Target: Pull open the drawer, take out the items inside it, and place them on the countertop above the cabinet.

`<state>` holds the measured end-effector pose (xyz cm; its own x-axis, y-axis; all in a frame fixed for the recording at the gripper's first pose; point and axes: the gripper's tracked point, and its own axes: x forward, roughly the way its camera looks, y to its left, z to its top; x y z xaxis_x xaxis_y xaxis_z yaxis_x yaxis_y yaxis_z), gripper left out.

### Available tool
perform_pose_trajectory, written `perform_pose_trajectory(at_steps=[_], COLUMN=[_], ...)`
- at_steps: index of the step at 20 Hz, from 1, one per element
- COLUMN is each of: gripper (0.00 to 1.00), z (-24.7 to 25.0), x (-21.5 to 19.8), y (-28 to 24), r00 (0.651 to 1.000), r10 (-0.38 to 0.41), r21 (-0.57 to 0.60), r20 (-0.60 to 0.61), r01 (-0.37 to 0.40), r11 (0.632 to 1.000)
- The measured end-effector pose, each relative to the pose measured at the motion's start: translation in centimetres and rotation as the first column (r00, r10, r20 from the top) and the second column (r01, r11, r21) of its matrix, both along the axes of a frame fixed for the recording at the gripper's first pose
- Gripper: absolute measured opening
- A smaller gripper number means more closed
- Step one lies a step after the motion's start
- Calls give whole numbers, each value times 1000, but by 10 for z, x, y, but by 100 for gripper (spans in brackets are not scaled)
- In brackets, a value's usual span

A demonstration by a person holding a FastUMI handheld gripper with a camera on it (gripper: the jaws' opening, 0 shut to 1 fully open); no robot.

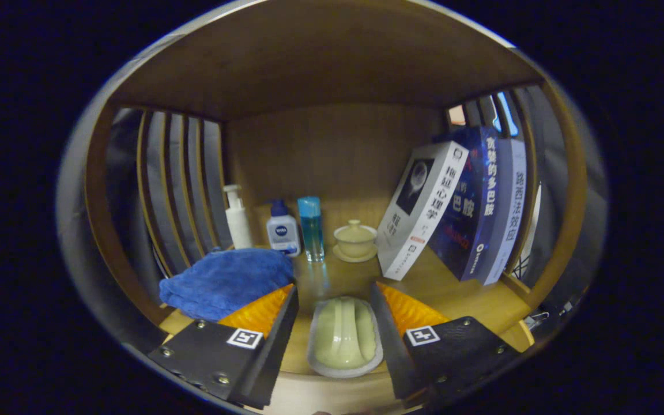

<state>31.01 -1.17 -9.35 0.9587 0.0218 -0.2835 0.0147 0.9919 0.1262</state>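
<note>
The jaws of the gripper [335, 323] stand wide, one on each side of a pale green, oblong ceramic dish with a white rim [344, 339], and a gap shows on both sides, so neither jaw presses on it. The dish rests flat on the light wooden table [459, 294] of the cabinet, with its long axis running straight ahead, parallel to the jaws. That alignment is what matters: closing would pinch the dish across its short width, while drawing back would leave it where it lies. Beyond the jaws stand a folded blue cloth [225, 279], a row of bottles, a small lidded cup [355, 237] and leaning books [459, 210].
</note>
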Motion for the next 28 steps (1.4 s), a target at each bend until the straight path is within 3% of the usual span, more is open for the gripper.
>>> perform_pose_trajectory(at_steps=[4, 6, 16, 20, 28], gripper=[86, 99, 100, 100, 97], z=[44, 58, 37, 22, -46], x=[-46, -71, -188, -225, -281], y=[6, 10, 19, 19, 2], r00=[991, 985, 982, 974, 992], r10=[24, 36, 27, 15, -34], r21=[-40, -58, -104, -61, -14], r20=[132, 170, 185, 226, 119], r01=[-18, -26, -8, -1, 36], r11=[999, 998, 995, 998, 999])
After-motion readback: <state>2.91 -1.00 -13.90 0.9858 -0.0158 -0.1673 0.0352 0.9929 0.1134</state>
